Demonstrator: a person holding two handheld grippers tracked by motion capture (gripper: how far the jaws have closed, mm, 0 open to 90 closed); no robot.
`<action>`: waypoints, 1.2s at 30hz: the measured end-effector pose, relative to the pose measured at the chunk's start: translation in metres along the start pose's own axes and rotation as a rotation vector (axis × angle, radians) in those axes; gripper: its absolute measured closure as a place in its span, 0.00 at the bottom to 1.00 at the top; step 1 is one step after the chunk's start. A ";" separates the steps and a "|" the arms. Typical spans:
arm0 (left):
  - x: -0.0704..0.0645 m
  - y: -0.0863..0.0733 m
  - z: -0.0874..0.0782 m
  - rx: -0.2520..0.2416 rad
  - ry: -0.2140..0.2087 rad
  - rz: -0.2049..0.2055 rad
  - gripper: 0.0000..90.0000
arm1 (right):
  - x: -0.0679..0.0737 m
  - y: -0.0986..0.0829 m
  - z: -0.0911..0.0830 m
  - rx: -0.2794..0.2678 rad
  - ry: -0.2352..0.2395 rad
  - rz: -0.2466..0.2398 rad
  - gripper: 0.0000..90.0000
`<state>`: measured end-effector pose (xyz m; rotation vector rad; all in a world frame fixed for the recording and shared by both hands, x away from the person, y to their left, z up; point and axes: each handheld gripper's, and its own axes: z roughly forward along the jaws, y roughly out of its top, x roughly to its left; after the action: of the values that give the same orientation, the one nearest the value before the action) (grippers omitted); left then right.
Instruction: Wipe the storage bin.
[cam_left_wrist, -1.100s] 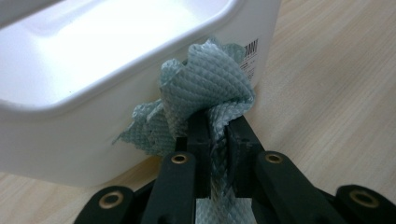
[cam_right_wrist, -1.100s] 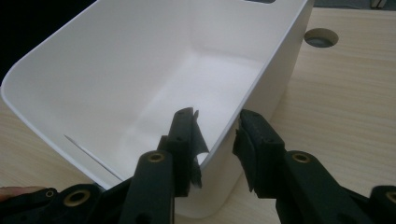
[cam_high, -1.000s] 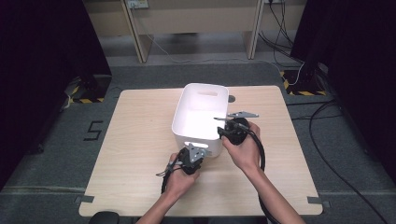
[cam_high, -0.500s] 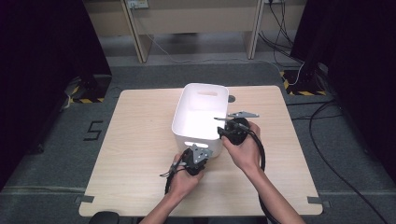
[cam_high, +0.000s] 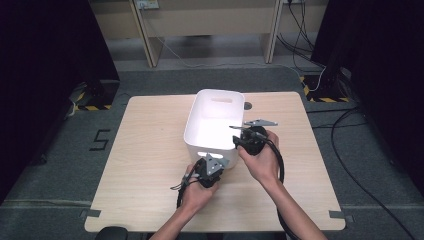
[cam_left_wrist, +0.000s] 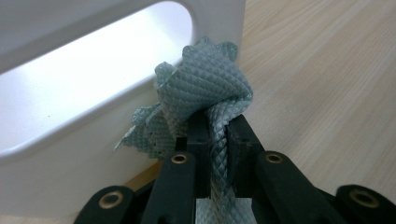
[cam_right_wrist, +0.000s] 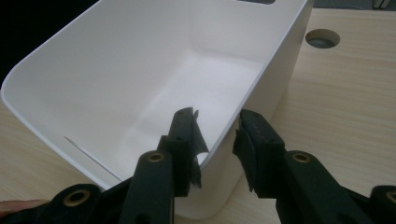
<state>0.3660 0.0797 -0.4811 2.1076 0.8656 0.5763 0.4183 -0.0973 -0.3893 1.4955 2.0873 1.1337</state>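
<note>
On a pale wooden table (cam_high: 150, 150), a crumpled grey-green cloth (cam_left_wrist: 205, 93) is held pinched between the closed jaws of the left gripper (cam_high: 209, 171), pressed against the near end wall of a white bin (cam_high: 212, 120), just beside and below the wall's handle slot (cam_left_wrist: 93, 79). In the left gripper view the cloth is seen bunched above the jaw tips, touching the bin's outer face, with its trailing length running back down between the jaws. The bin's long axis runs away from the person, so the wall lies straight ahead of the left jaws. To the right, the right gripper (cam_high: 247, 140) is set at the bin's near right corner; its jaws stand apart, one inside the rim and one outside, straddling the wall without visibly squeezing it. The bin's interior appears empty in the right gripper view. The left hand is judged the working one, nearer the wiped face, while the right seems placed to steady the bin. Compared with a second ago, the left gripper has shifted slightly rightward and nearer the person along the near wall, while the right gripper and the bin have kept their places.
</note>
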 end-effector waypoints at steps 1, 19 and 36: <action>0.000 0.000 0.000 0.000 0.001 0.004 0.91 | 0.000 0.000 0.000 0.000 0.000 -0.002 0.75; -0.001 0.008 -0.008 -0.036 -0.004 0.000 0.91 | 0.000 0.000 0.000 0.001 -0.004 -0.003 0.75; -0.005 0.024 -0.032 -0.130 -0.007 -0.006 0.91 | 0.001 0.000 0.000 -0.001 -0.008 -0.001 0.75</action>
<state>0.3518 0.0803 -0.4431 1.9874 0.8085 0.6057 0.4181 -0.0965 -0.3892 1.4958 2.0818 1.1261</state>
